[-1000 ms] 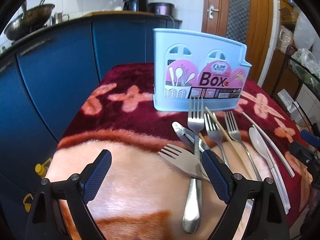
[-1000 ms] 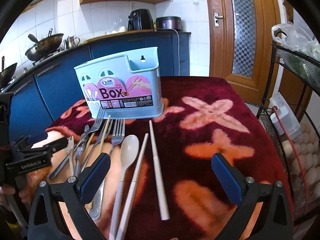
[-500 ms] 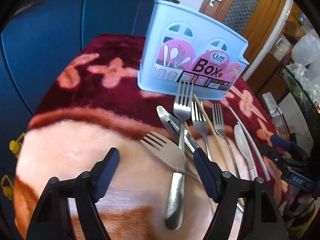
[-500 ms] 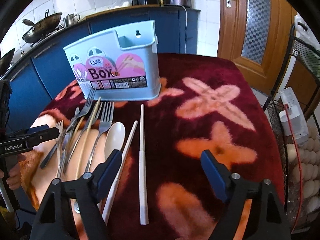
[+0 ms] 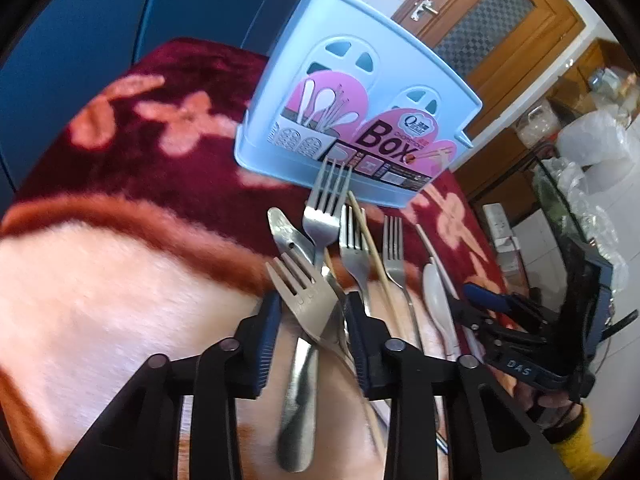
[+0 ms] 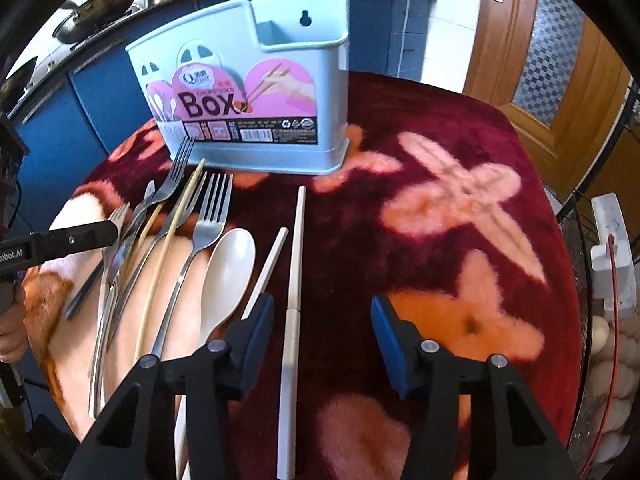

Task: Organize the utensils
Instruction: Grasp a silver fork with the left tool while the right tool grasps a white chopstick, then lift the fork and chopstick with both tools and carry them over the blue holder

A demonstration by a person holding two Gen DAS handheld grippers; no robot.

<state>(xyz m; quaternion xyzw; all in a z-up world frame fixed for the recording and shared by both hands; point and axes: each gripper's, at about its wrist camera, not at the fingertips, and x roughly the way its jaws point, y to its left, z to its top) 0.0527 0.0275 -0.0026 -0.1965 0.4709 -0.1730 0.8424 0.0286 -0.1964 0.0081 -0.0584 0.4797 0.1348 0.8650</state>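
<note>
At lower centre of the left wrist view, the left gripper (image 5: 314, 316) has its jaws narrowed around a matte grey fork (image 5: 306, 294), not visibly clenched; its tines point up-left, its long axis slanting across a shiny steel fork (image 5: 316, 268). The pale blue plastic box (image 5: 352, 120) stands beyond, upper centre. In the right wrist view, the right gripper (image 6: 322, 320) is spread wide over a slim white chopstick (image 6: 294, 308) running straight away from it on the plush red cloth (image 6: 440, 152).
</note>
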